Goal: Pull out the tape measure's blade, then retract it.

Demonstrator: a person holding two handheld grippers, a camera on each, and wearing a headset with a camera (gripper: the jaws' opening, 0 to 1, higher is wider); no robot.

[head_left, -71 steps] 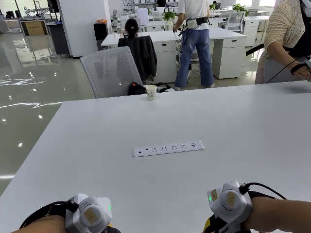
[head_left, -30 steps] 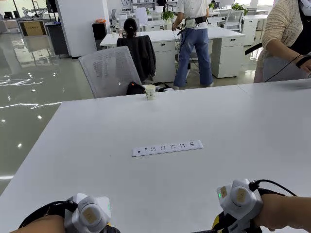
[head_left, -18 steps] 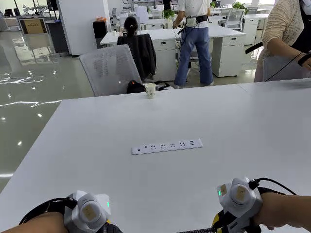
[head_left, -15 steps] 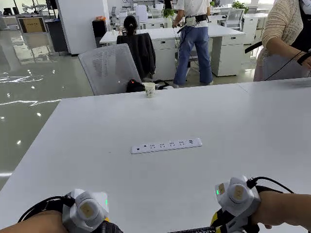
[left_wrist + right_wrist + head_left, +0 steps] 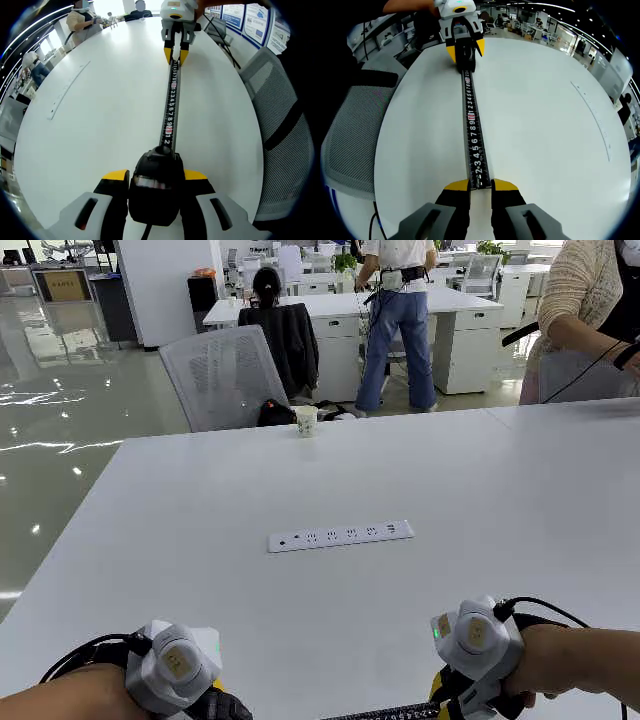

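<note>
Clamping tape measure case [image 5: 152, 200], left hand-held gripper [image 5: 155, 176]; pinching blade [image 5: 471, 135] tip, right hand-held gripper [image 5: 480, 185]; numerals [image 5: 469, 118] legible in gripper views.

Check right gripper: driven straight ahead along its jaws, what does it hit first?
Likely the tape measure case, held by the left gripper facing it. The right gripper pinches the end of the blade, which runs straight from its jaws to that case, over the table.
</note>
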